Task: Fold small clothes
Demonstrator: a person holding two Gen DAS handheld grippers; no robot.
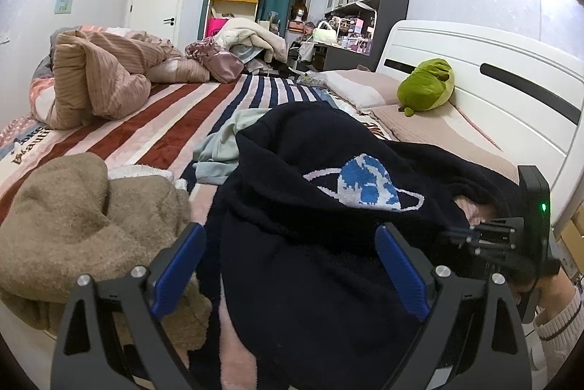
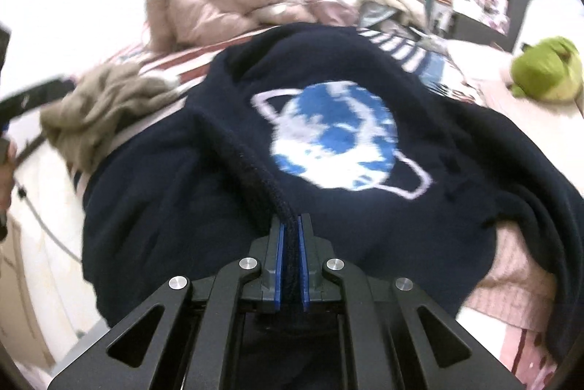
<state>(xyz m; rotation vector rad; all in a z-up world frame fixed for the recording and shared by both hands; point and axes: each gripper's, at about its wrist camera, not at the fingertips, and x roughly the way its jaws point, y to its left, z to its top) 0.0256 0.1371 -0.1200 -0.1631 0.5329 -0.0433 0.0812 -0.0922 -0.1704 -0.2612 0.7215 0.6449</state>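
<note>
A dark navy sweater [image 1: 310, 244] with a blue and white planet design [image 1: 368, 185] lies bunched on the striped bed. My left gripper [image 1: 288, 233] is open, its blue pads on either side of the sweater's near part. My right gripper [image 2: 291, 226] is shut on a thick folded edge of the same sweater [image 2: 328, 134] and holds it up; it also shows in the left wrist view [image 1: 511, 236] at the right. The right wrist view is blurred by motion.
A brown fleece garment [image 1: 84, 229] lies left of the sweater, a pale blue garment [image 1: 222, 145] behind it. A pink quilt [image 1: 98, 76] is heaped at the far left. A green plush [image 1: 427, 83] sits on the pillows by the white headboard [image 1: 492, 87].
</note>
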